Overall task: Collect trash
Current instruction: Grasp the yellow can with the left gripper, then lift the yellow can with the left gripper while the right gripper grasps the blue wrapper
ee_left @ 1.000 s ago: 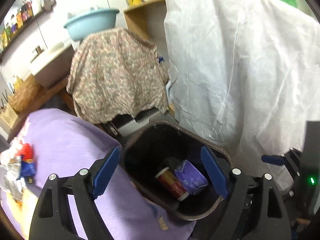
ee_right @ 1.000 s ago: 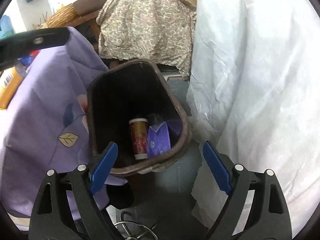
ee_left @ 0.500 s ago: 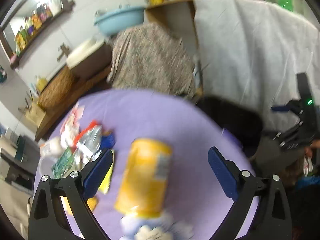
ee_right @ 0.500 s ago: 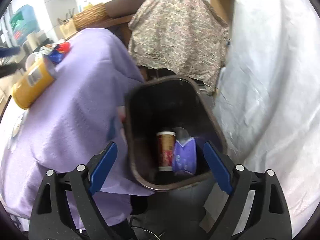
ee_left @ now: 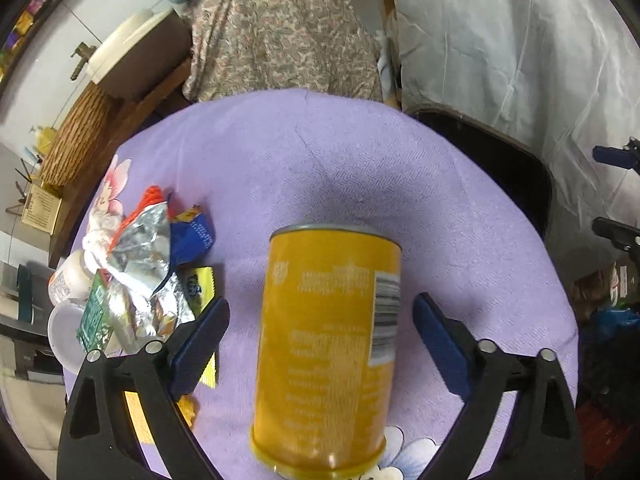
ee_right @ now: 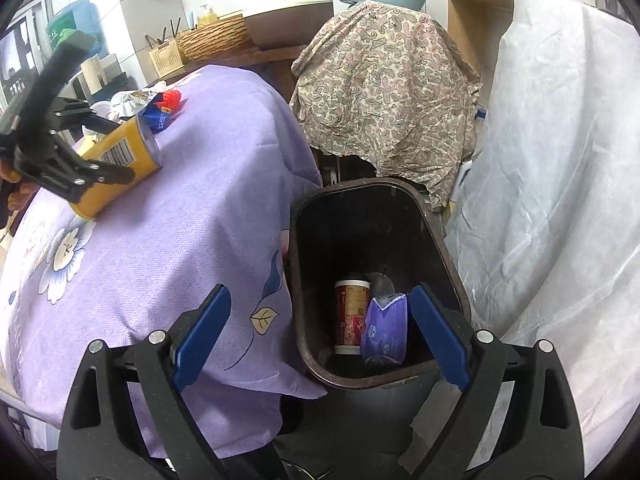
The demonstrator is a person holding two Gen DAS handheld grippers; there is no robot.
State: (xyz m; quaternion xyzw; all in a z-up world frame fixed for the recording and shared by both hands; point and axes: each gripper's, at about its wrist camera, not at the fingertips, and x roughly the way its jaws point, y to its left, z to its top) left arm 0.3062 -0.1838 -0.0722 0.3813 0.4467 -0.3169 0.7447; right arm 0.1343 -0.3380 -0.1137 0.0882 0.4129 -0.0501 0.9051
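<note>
A yellow canister point(ee_left: 328, 344) lies on its side on the purple tablecloth point(ee_left: 320, 160). My left gripper point(ee_left: 320, 324) is open with one finger on each side of the canister, not touching it; it also shows in the right wrist view point(ee_right: 92, 160) around the canister point(ee_right: 120, 160). A heap of foil wrappers point(ee_left: 140, 264) lies left of it. My right gripper point(ee_right: 318, 328) is open and empty above the dark bin point(ee_right: 400, 196), which holds a red cup point(ee_right: 352, 312) and a purple pack point(ee_right: 384, 328).
A floral cloth point(ee_right: 384, 76) covers furniture behind the bin. A white plastic sheet point(ee_right: 560, 160) hangs on the right. A white bottle point(ee_left: 72, 276) and a white bowl point(ee_left: 64, 332) sit at the table's left edge. The bin rim point(ee_left: 500, 152) stands off the table's right edge.
My left gripper has swung from above the bin to the table and closed in around the yellow canister. My right gripper has pulled back a little above the bin.
</note>
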